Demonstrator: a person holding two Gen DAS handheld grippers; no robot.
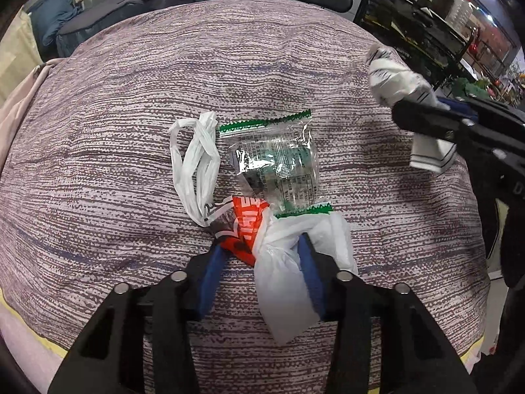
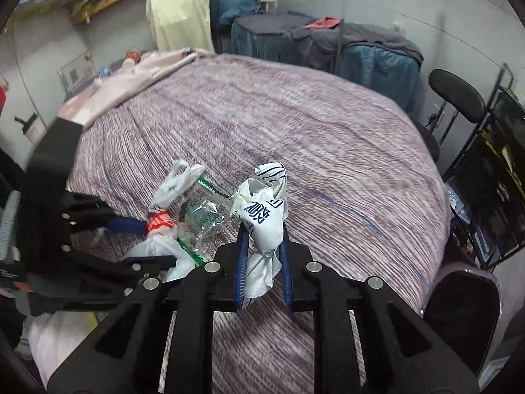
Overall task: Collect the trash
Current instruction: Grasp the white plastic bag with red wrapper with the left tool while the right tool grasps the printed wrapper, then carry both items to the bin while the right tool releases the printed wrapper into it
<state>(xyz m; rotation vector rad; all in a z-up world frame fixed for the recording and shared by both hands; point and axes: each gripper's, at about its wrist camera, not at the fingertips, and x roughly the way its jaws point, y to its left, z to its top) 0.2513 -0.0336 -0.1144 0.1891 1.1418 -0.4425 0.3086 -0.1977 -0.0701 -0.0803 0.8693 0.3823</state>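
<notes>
- Purple-striped bedspread (image 1: pixel 131 115) fills both views; a plastic bag (image 1: pixel 282 256) and clear wrapper (image 1: pixel 275 161) lie at its centre.
- Left gripper (image 1: pixel 259 246) straddles the bag's orange-and-white bunch, tongs spread and not yet clenched.
- Right gripper (image 2: pixel 262 229) is clenched on a crumpled paper wrapper (image 2: pixel 262 216), held above the bed.
- Judged step: gathering; next, the left tongs need to close on the bag.
- Left view shows the right gripper at 3 o'clock; right view shows the left at 9.
</notes>
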